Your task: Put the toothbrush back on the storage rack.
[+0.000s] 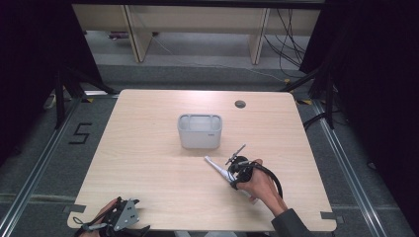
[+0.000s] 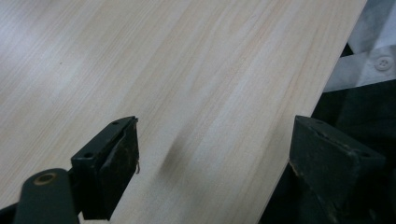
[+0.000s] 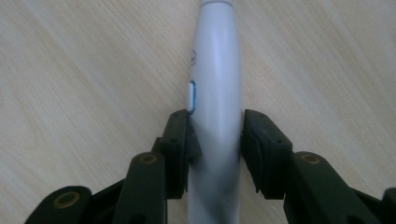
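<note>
High view: one wooden table [image 1: 148,163], one grey bin [image 1: 199,131] near its centre, upright, mouth up, likely where the item goes. One white electric toothbrush handle [image 1: 217,168] lies flat at about 5 o'clock from the bin, near but apart from it, slim end pointing to 10 o'clock. Right gripper [image 1: 236,168] sits on its thick end, right hand [image 1: 261,186] behind it at 4 o'clock. Left gripper [image 1: 118,217] parked at the table's 7 o'clock edge, well away, probably idle so it stays clear.

Left gripper view: two black jaws wide apart, nothing between them, just bare tabletop [image 2: 163,70] and the edge. One bit of white sleeve with a button at 2 o'clock.

Right gripper view: jaws clamped on the toothbrush handle [image 3: 215,93], one pad touching each side, just below the single blue-rimmed button [image 3: 192,95]. Handle runs toward 12 o'clock, lying on the wood. The grip is across the body, presumably for a balanced lift. Not yet raised, I'd judge.
</note>
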{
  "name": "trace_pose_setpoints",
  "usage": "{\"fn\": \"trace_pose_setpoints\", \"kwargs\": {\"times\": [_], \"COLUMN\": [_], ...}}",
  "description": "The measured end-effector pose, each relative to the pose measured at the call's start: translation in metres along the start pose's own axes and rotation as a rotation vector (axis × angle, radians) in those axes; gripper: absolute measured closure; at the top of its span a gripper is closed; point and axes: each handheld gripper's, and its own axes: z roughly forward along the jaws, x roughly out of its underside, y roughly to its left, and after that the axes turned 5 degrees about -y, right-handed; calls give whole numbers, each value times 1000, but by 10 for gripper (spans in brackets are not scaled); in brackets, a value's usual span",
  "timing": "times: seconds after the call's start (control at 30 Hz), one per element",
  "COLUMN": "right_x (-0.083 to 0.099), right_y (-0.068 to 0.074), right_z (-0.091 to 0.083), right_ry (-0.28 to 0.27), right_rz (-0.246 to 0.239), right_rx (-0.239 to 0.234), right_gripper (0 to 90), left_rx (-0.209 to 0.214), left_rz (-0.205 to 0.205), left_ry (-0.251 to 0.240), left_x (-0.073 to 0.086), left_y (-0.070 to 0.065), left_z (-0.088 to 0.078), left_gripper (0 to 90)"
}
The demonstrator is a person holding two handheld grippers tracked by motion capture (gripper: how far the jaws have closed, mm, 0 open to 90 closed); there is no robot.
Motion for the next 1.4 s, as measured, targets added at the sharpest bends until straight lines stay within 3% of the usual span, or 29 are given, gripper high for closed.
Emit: {"fn": "trace_pose_setpoints", "kwargs": {"times": [0.17,0.4,0.63,0.83,0.93,1.0,1.1,1.33,1.37,1.4], "right_x": [-3,-8,-16,-17,-16,-17,-18,-17,-17,-16], "right_y": [0,1,1,1,-2,0,0,0,0,1], "right_z": [0,1,2,3,4,3,3,2,2,1], "right_ry": [28,67,109,112,103,112,128,127,127,118], "right_rz": [-27,-29,-53,-71,-88,-84,-79,-95,-106,-92], "right_rx": [-1,-5,-7,-20,-26,-22,-30,-28,-31,-25], "right_gripper": [636,652,646,657,660,660,661,663,663,663], "left_rx": [-2,-3,4,4,-5,4,-3,1,-4,-1], "left_rz": [0,-12,5,7,-14,4,-10,1,-13,-12], "left_ry": [-1,-10,5,6,-11,3,-8,1,-14,-11], "left_x": [0,0,0,0,0,0,0,0,0,0], "left_y": [0,-1,0,0,-1,0,-1,0,-1,-1], "left_z": [0,1,0,0,1,0,1,0,1,1], "left_gripper": [156,156,156,156,156,156,156,156,156,156]}}
